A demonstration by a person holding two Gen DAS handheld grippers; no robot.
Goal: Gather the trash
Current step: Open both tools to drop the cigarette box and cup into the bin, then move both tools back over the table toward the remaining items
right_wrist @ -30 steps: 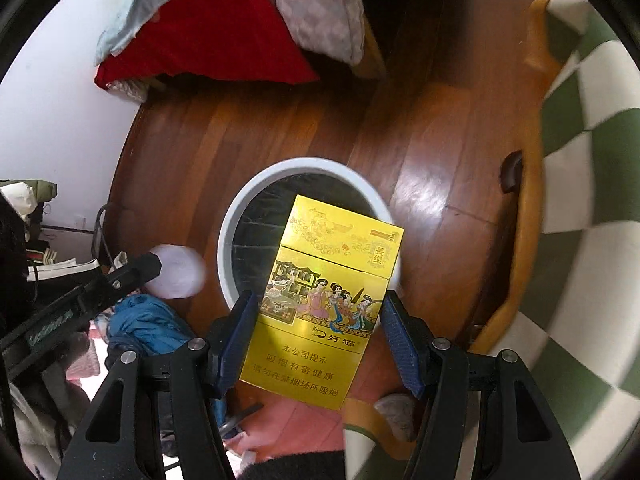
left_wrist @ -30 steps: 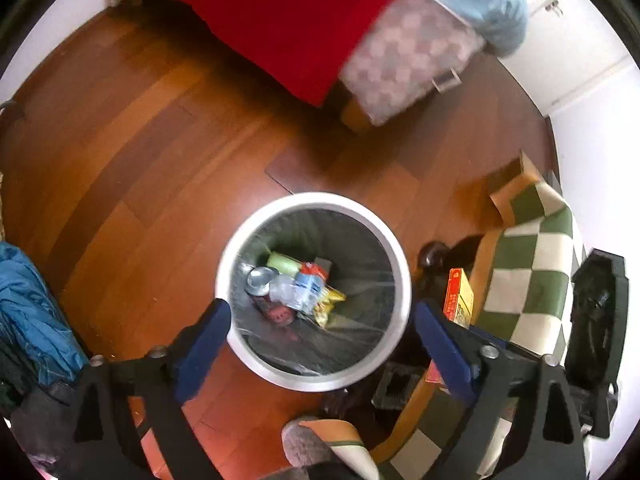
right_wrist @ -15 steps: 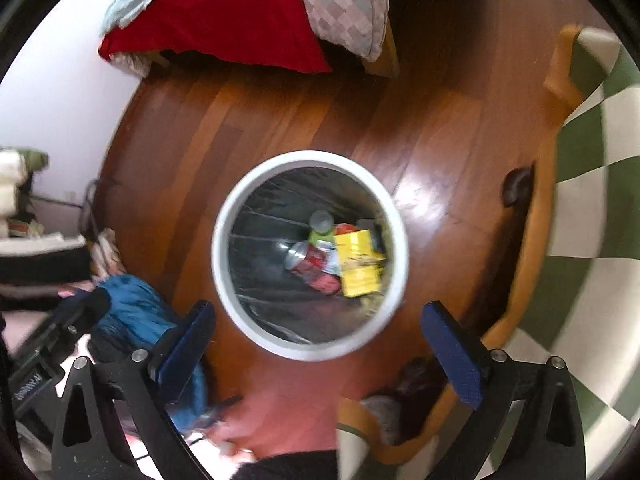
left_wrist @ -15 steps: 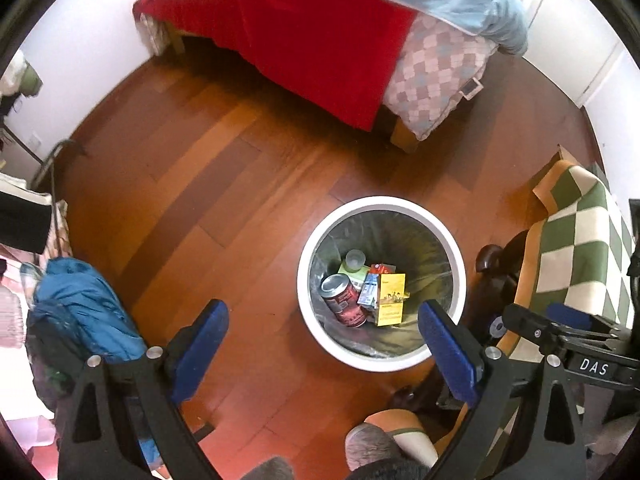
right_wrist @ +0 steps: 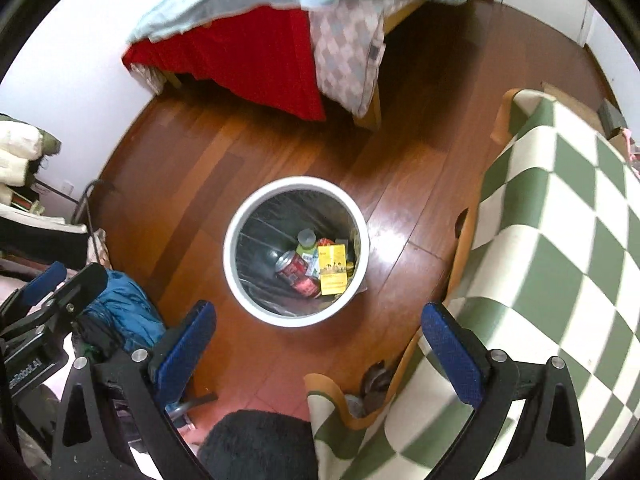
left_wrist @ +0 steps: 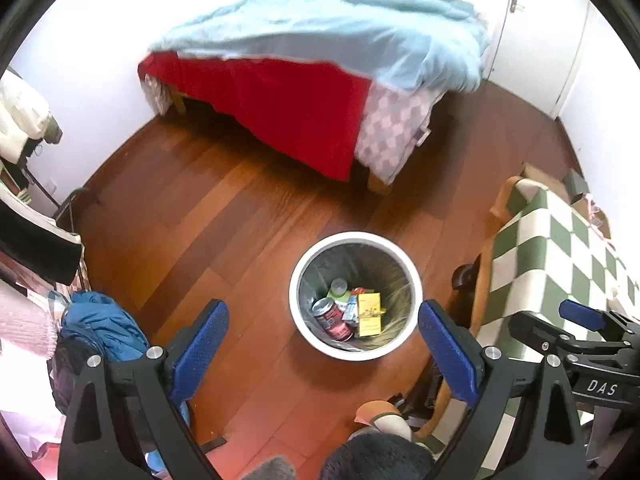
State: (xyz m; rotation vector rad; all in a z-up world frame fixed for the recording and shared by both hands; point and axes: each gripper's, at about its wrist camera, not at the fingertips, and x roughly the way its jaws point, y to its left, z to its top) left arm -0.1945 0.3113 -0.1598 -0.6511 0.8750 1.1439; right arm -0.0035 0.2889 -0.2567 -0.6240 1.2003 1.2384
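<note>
A round white trash bin with a dark liner stands on the wooden floor; it also shows in the right wrist view. Inside lie a yellow cigarette box, a red can, a green bottle and small wrappers. My left gripper is open and empty, high above the bin's near side. My right gripper is open and empty, also high above the bin. The right gripper shows at the right of the left wrist view.
A bed with a red sheet and light blue duvet stands at the back. A green-and-white checked cloth covers furniture on the right. A blue garment and clothes lie at the left. A white door is back right.
My right gripper opened and let go of the yellow cigarette box, which now lies in the bin. Both grippers have risen and pulled back from the bin.
</note>
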